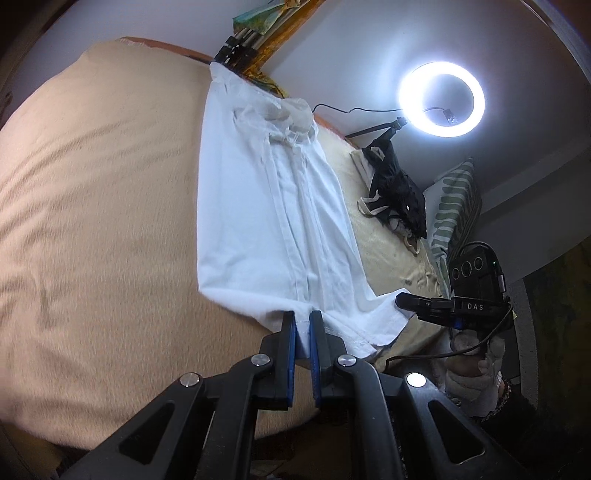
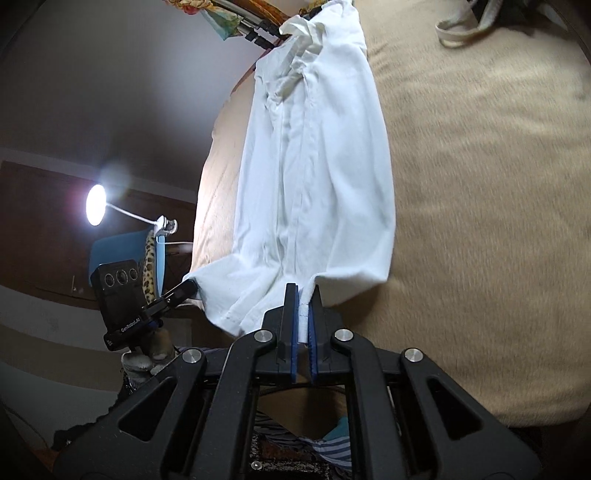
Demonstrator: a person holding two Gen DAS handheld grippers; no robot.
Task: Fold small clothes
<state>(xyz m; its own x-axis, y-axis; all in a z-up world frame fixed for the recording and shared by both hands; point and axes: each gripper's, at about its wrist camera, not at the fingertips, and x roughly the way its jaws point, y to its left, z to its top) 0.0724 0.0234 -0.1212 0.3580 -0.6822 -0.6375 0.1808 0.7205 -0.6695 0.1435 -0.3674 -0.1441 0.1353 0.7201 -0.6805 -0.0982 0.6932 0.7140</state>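
Observation:
A white garment lies stretched lengthwise on the beige blanket, folded into a long strip. My left gripper is shut on its near hem. In the same view my right gripper pinches the hem's right corner, held by a gloved hand. In the right wrist view the white garment runs away from my right gripper, which is shut on the hem. My left gripper grips the hem's left corner there. The near edge is lifted slightly off the blanket.
A black garment with cream trim lies on the blanket's far right, beside a green-striped pillow. A ring light stands behind the bed. A small lamp glows left of the bed. A cream strap lies at the far end.

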